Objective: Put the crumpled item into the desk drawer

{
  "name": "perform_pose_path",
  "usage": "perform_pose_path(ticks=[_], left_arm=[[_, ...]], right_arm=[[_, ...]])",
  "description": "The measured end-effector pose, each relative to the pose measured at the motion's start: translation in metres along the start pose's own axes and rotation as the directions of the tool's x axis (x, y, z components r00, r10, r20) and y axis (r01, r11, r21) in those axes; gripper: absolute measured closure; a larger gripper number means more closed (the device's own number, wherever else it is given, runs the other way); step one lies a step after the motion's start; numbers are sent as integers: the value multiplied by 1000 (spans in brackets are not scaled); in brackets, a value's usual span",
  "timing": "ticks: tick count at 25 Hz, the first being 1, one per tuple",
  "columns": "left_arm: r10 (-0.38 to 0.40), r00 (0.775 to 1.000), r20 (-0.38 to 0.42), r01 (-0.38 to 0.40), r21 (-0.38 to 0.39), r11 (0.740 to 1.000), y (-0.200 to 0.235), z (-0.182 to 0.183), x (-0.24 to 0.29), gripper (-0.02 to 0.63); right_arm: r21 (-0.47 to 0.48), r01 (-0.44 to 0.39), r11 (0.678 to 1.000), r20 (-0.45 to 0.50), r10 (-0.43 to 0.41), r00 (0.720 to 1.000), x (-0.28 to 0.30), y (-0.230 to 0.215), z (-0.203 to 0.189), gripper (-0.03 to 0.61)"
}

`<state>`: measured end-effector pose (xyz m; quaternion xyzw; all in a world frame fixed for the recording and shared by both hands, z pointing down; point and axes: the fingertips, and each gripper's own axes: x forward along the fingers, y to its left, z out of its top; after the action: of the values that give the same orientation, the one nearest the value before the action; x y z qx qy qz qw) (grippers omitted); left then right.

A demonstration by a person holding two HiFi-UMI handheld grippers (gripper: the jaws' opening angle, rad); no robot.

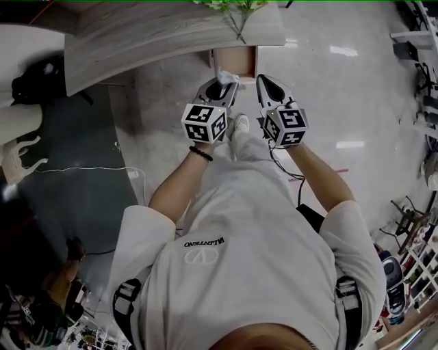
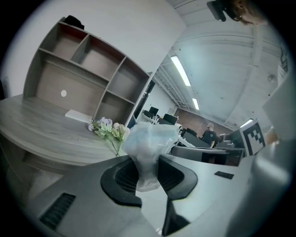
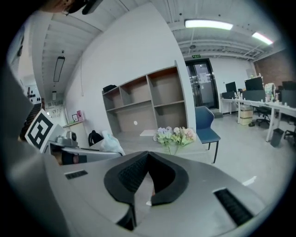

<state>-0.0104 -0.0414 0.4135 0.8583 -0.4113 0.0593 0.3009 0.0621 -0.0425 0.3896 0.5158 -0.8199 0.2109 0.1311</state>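
Observation:
The crumpled item (image 2: 149, 148) is a pale, translucent wad that sticks up from between the pads of my left gripper (image 2: 148, 172), which is shut on it. In the head view the left gripper (image 1: 220, 85) holds the crumpled item (image 1: 226, 76) just in front of the open desk drawer (image 1: 250, 63), a brown box under the desk edge. My right gripper (image 1: 268, 83) hovers beside it to the right. Its pads meet at the tips with nothing between them, so the right gripper (image 3: 147, 159) is shut. From the right gripper view the crumpled item (image 3: 110, 141) shows at the left.
The grey wooden desk (image 1: 137, 34) runs across the top, with a bunch of artificial flowers (image 1: 236, 10) on it above the drawer. A shelf unit (image 3: 143, 104) stands against the wall behind. A blue chair (image 3: 206, 124) stands right of the desk. Black cables (image 1: 291, 171) lie on the floor.

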Motion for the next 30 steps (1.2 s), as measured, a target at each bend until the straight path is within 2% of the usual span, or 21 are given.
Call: perform_pose_path(ticks=[3, 11, 17, 22, 30], left_arm=[[17, 999, -47, -18, -13, 1000, 6, -17, 18, 528], [54, 994, -98, -59, -47, 997, 24, -52, 57, 528], [100, 987, -123, -109, -65, 992, 51, -71, 83, 528], [111, 984, -138, -121, -66, 990, 64, -88, 101, 528], [137, 979, -154, -156, -123, 980, 95, -120, 119, 528]], right_arm=[[31, -11, 999, -34, 12, 999, 20, -9, -18, 580], [38, -58, 998, -80, 61, 995, 51, -20, -53, 580], [74, -60, 995, -98, 67, 993, 76, -41, -74, 580], [102, -43, 994, -122, 56, 991, 92, -58, -98, 580], [130, -28, 991, -165, 50, 985, 119, -65, -138, 580]])
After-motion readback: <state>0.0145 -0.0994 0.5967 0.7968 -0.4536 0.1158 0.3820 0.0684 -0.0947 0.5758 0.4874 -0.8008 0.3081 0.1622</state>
